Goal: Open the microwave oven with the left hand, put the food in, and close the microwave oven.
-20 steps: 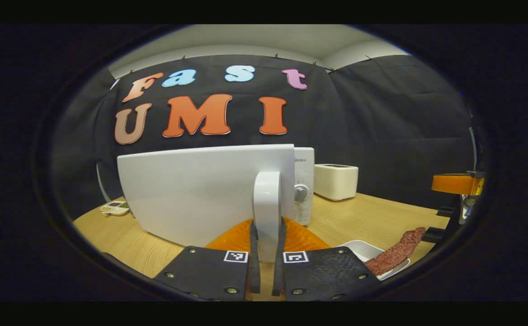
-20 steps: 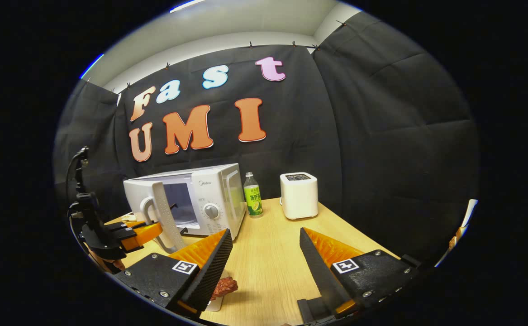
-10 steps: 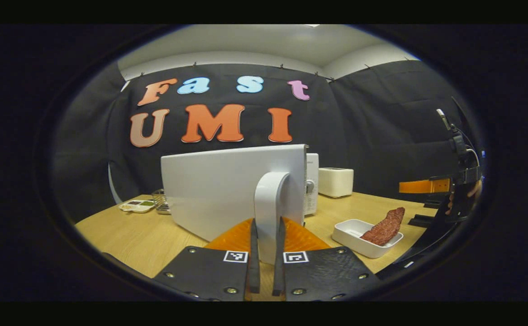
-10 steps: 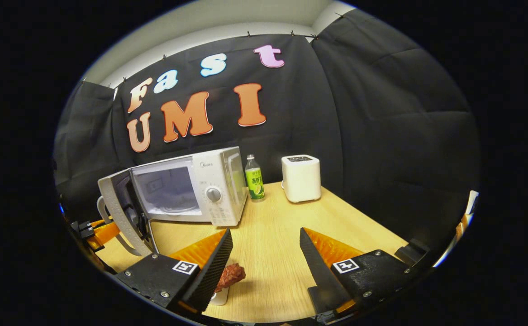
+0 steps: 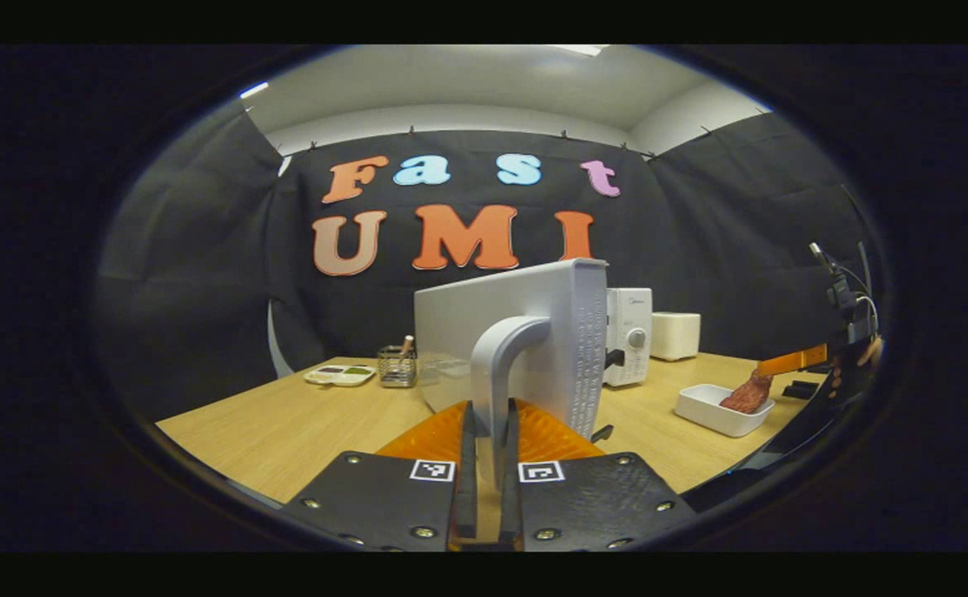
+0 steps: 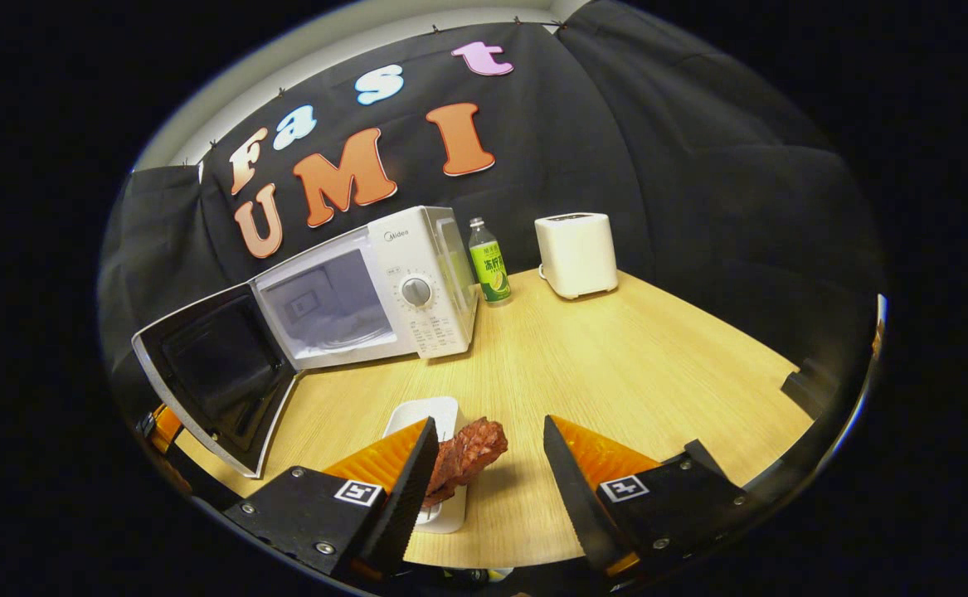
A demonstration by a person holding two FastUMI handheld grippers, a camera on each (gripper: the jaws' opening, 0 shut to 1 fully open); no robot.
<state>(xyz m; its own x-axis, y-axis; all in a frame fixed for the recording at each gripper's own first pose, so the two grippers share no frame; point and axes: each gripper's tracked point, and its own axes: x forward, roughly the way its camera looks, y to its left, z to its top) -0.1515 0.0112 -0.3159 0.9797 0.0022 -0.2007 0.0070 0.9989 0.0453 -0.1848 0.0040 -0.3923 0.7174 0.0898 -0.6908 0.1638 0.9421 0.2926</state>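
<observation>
Left gripper has its fingers pinching the white door handle of the microwave oven, one finger on each side of the handle's lower end, pressed close with just the handle between them. Microwave door is swung wide open; in the right gripper view its dark inner face points toward the camera and the lit white cavity is exposed, nothing visible inside. In the left gripper view the door is seen from its outer white side, with the oven's control panel and knob just past its edge. Food: a reddish-brown slab of meat lying in a white tray on the wooden tabletop, in front of the oven and well apart from the cavity; meat sticks out over the tray's rim. Right gripper has fingers spread wide, gripping nothing, low over the tabletop with the meat just beside its left finger; can't tell if the finger touches it. In the left gripper view the tray and meat sit at far right, the right gripper just beyond them. Green-labelled bottle stands right next to the oven's side, white toaster a bit farther along. In the left gripper view, a small wire basket and a flat palette-like dish sit on the tabletop left of the door.
</observation>
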